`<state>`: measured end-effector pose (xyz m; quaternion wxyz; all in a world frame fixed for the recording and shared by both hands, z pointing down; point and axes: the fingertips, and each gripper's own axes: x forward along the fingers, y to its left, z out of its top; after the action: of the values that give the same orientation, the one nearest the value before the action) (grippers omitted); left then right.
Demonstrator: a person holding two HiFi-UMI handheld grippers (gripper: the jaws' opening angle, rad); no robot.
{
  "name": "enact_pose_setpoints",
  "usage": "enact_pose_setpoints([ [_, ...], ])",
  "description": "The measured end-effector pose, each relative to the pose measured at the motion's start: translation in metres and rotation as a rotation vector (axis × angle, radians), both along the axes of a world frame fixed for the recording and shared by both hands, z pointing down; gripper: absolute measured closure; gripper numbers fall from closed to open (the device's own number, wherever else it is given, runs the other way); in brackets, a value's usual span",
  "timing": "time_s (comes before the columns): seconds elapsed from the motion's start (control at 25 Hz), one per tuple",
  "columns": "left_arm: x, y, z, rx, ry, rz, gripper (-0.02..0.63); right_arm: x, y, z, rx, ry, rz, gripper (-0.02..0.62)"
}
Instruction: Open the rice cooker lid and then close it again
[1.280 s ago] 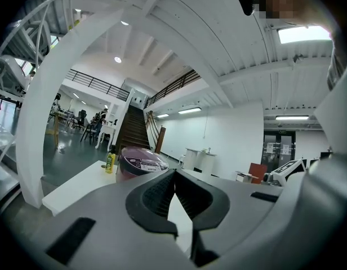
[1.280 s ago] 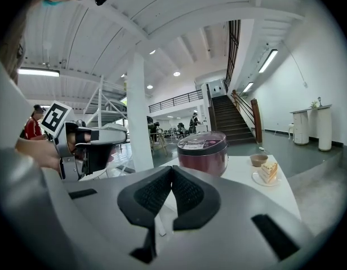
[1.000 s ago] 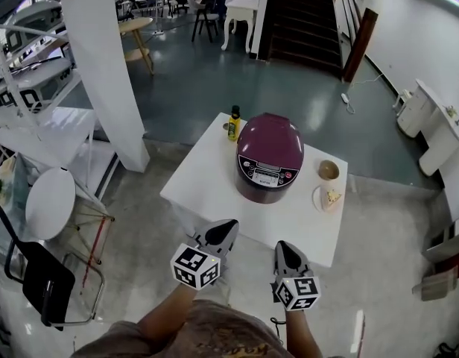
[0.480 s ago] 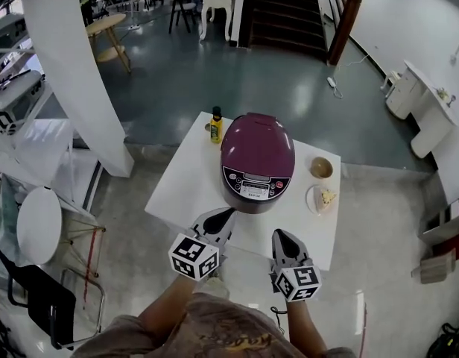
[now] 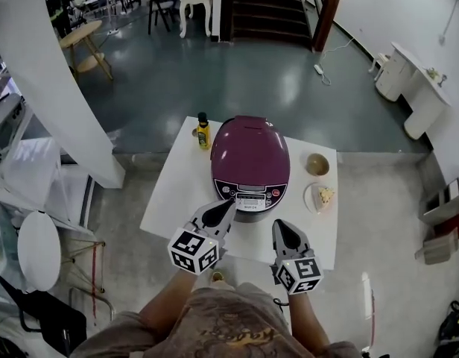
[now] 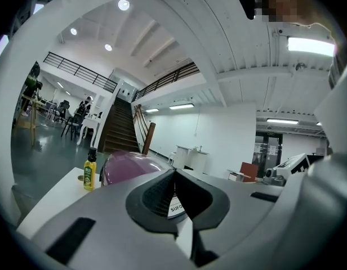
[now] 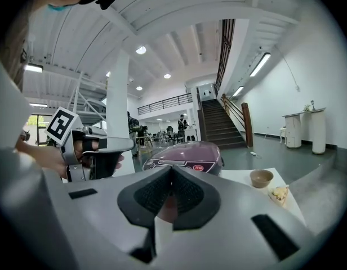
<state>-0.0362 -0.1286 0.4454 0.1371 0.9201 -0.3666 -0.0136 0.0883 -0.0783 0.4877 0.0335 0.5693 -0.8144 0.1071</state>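
Note:
A purple rice cooker (image 5: 249,162) with its lid down stands in the middle of a white table (image 5: 173,192); it also shows in the left gripper view (image 6: 131,167) and the right gripper view (image 7: 185,156). My left gripper (image 5: 228,204) is shut and empty, its tip just in front of the cooker's control panel (image 5: 251,195). My right gripper (image 5: 277,226) is shut and empty too, over the table's near edge, a little short of the cooker's front right. Neither touches the cooker.
A small yellow oil bottle (image 5: 203,132) stands left of the cooker at the table's far edge. To the cooker's right sit a brown bowl (image 5: 317,164) and a plate with a piece of food (image 5: 324,197). A white pillar (image 5: 43,73) rises at left.
Both grippers have moved forward toward the rice cooker, which now looks nearer. The left tip has reached the cooker's front. Both stay shut.

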Motion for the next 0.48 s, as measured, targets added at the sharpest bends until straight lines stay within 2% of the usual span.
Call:
enact_pose_setpoints([
  [0.28, 0.013, -0.016, 0.004, -0.013, -0.008, 0.007, 0.584, 0.009, -0.019, 0.0, -0.006, 0.008, -0.012, 0.594],
  [0.48, 0.018, -0.028, 0.001, -0.019, -0.02, -0.026, 0.584, 0.018, -0.031, -0.006, -0.01, 0.009, -0.043, 0.594],
])
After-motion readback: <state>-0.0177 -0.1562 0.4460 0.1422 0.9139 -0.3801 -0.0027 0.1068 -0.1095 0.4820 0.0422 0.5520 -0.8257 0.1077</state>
